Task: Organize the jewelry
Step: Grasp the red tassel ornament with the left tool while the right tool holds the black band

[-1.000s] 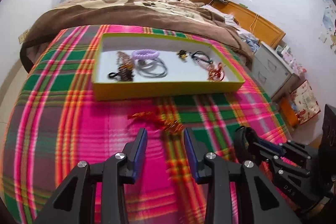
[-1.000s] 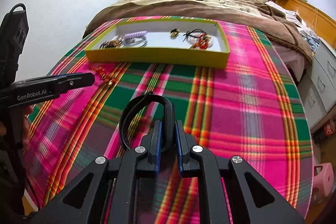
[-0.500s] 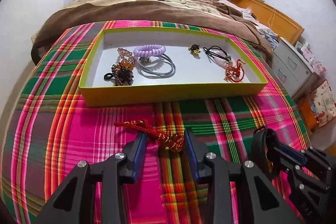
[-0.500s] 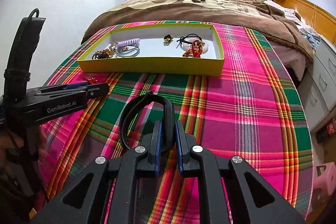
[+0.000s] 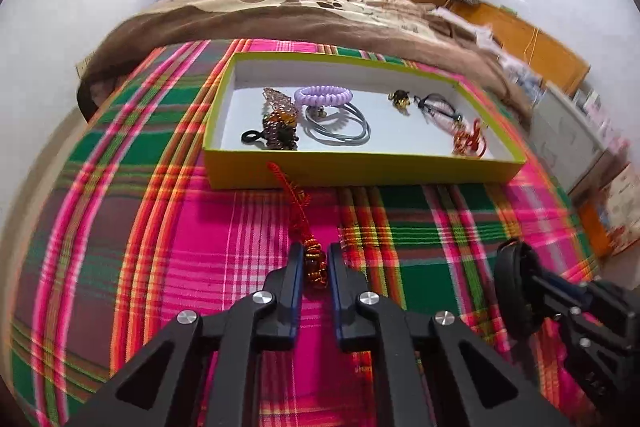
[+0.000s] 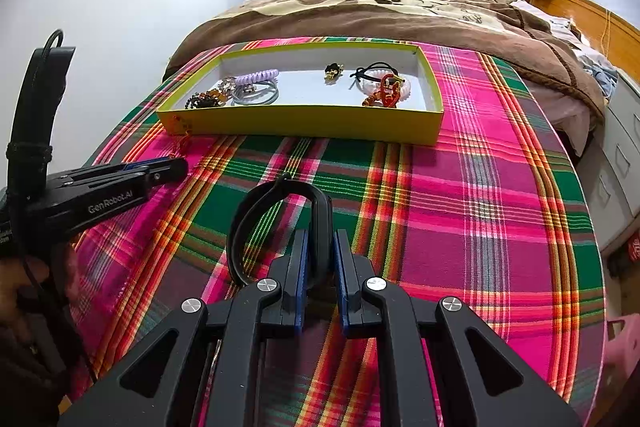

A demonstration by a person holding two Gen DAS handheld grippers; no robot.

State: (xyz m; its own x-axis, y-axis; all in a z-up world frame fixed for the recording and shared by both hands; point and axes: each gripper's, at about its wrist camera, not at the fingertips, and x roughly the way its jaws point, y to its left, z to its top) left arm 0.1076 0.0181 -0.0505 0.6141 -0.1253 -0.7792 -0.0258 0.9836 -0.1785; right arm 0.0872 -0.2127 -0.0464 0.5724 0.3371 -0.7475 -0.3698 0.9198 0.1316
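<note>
My left gripper (image 5: 316, 251) hovers over the plaid cloth just short of the yellow tray (image 5: 360, 173). Its jaws are closing, and the pads press on the beaded end of a red beaded ornament (image 5: 298, 203). The ornament's cord stretches forward to the tray's front wall. From the right wrist view, the left gripper (image 6: 176, 167) is at the left, with the red ornament (image 6: 182, 143) beyond its tip. My right gripper (image 6: 322, 239) is shut on a black hair hoop (image 6: 256, 211) that loops out to the left. The tray holds a purple coil tie (image 5: 323, 95), grey hair ties (image 5: 344, 131) and other pieces.
The plaid cloth (image 6: 460, 227) covers a round surface that drops off at the right, where grey drawers (image 6: 624, 163) stand. A brown blanket (image 6: 360, 15) lies on the bed behind the tray. A hand (image 6: 24, 283) grips the left tool at the far left.
The left jaws have gone from wide apart to shut on the red beaded ornament, whose cord now points toward the tray. The right gripper and its hoop have not moved.
</note>
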